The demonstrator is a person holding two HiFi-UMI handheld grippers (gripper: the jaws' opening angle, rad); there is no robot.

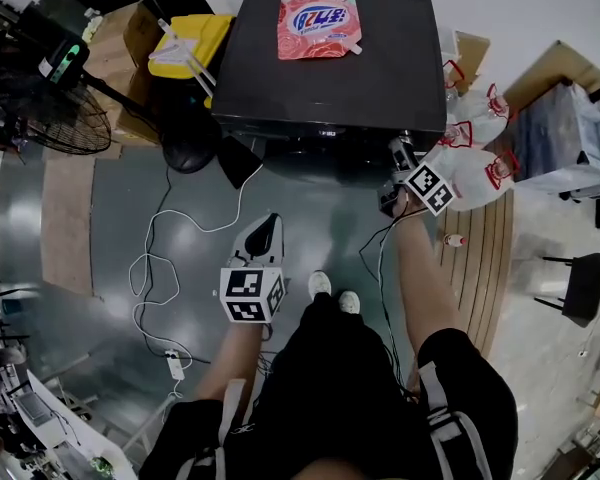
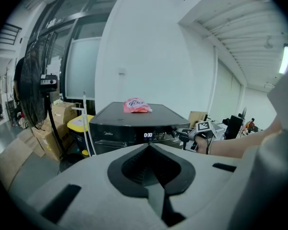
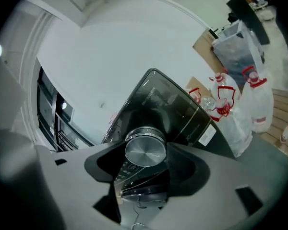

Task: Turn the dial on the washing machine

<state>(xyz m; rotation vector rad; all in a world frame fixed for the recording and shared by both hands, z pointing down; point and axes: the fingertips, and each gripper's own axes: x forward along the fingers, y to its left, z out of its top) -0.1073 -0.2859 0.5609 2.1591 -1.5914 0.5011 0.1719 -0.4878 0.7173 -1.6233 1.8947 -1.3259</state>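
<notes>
Clamping dial point(image 3: 145, 151) on washing machine point(image 1: 250, 68): right tool point(image 1: 399, 156); left tool point(image 2: 149, 150) closed, empty.

The grey shiny floor point(image 1: 110, 218) carries the black washing machine point(image 1: 400, 68) at the top centre. A fan base point(image 1: 187, 153) and cardboard boxes point(image 1: 120, 58) stand left of it and white bags point(image 1: 480, 168) right of it. A white cable point(image 1: 150, 268) with a power strip point(image 1: 174, 365) lies at the lower left.

Brushed silver dial point(image 3: 145, 150); glossy black washing machine point(image 1: 325, 68) beyond right gripper point(image 1: 400, 158); pink bag point(image 1: 318, 18), blue-white logo; white sacks point(image 1: 480, 158), red handles, right of that claw; black-white squared marker cube point(image 1: 252, 296) on left gripper point(image 1: 268, 223); yellow-lidded bin point(image 1: 195, 43) beyond it.
</notes>
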